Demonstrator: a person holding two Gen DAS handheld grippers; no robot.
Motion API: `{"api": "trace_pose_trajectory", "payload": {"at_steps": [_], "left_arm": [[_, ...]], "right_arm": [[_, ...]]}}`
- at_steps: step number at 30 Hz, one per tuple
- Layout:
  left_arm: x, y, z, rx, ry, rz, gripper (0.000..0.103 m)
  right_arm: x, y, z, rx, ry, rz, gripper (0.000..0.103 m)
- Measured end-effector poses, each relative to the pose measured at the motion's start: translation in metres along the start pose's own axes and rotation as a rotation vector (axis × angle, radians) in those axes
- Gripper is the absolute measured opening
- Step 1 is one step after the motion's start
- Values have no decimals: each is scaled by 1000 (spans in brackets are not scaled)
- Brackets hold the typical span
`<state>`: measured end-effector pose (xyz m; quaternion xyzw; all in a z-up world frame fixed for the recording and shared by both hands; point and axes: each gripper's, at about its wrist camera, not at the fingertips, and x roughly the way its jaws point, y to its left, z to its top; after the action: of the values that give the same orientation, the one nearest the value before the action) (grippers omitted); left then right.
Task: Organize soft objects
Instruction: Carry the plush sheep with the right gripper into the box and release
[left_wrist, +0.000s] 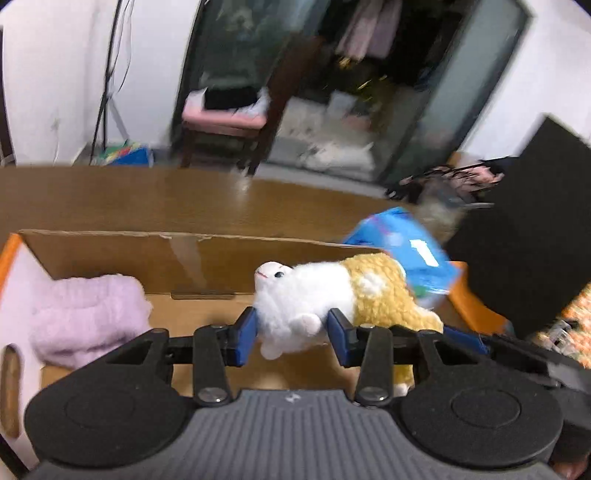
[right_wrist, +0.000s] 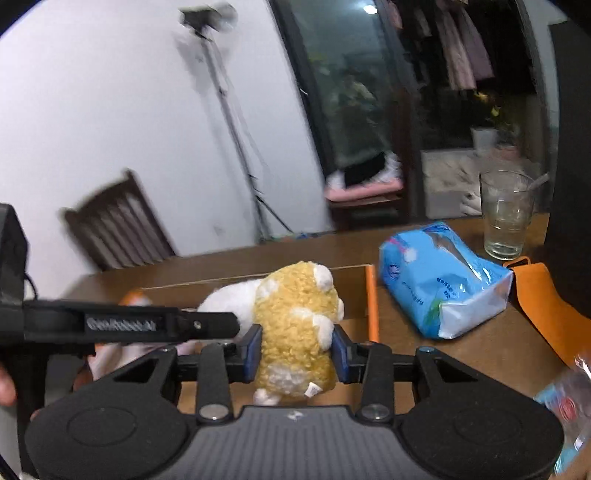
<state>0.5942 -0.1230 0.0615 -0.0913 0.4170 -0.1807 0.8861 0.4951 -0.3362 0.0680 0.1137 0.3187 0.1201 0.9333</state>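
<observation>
Held item: a plush animal toy with a white fluffy front half and a curly yellow-tan back half (left_wrist: 332, 299), carried lengthwise between the two tools, above the box.
Left gripper (left_wrist: 291, 332): clenched on the white front half of the plush; the blue pads dent the fur on both sides just behind the head.
Right gripper (right_wrist: 297, 350): clenched on the yellow-tan rear half; its blue pads press into the curly pile at both flanks.
Reason for double hold: judged, a long limp body sags from a single pinch, so one tool at each end keeps it level for placing.
Container: an open brown cardboard box with orange-edged flaps (left_wrist: 110, 251) on the brown wooden table (left_wrist: 147, 199); the plush hangs over its interior, not yet resting on the floor of the box.
Already stowed: a pale lilac fluffy cloth bundle (left_wrist: 88, 317) lies in the left part of the box, leaving the middle and right floor bare for the plush.
Remaining soft item: a blue plastic pack of tissues (right_wrist: 439, 280) lies on the table just beside the box's right flap.
Hazard: a clear drinking glass (right_wrist: 506, 214) stands behind the pack, near the table's far edge; a wide swing could tip it.
Stage estimate: lowering and release appear to come next.
</observation>
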Motion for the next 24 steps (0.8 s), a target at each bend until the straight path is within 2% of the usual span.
{"api": "trace_pose_trajectory", "payload": {"at_steps": [2,4,6,8,11,15,17,19,22,24], "left_arm": [[18,3,5,-13,23,7,41],[25,5,7,4,41,-5,42],[23,3,5,27,24,-3,43],[15,3,5,40,6,7,44],[-7,2,5,64,-23,29,46],[-68,0,0,107,-99,63,48],[-101,-3,-8,134,-137,71,53],[-139,-4,-19,166,-177,92,60],[-188,-4,-39,190,-214,132,71],[-217,-6,-54,206,-244,152,75]], "right_arm": [[27,-4,2,41,43,-36,40],[43,-2,1,20,58,-70,42],[45,4,-2,-21,45,-110,45],[43,8,-4,-42,37,-122,56],[32,17,-2,-96,13,-156,57],[-7,13,12,-99,-49,-141,61],[-37,13,19,-121,-96,-156,72],[-71,14,23,-151,-133,-165,79],[-122,13,19,-196,-155,-161,80],[-155,15,11,-221,-173,-171,82]]}}
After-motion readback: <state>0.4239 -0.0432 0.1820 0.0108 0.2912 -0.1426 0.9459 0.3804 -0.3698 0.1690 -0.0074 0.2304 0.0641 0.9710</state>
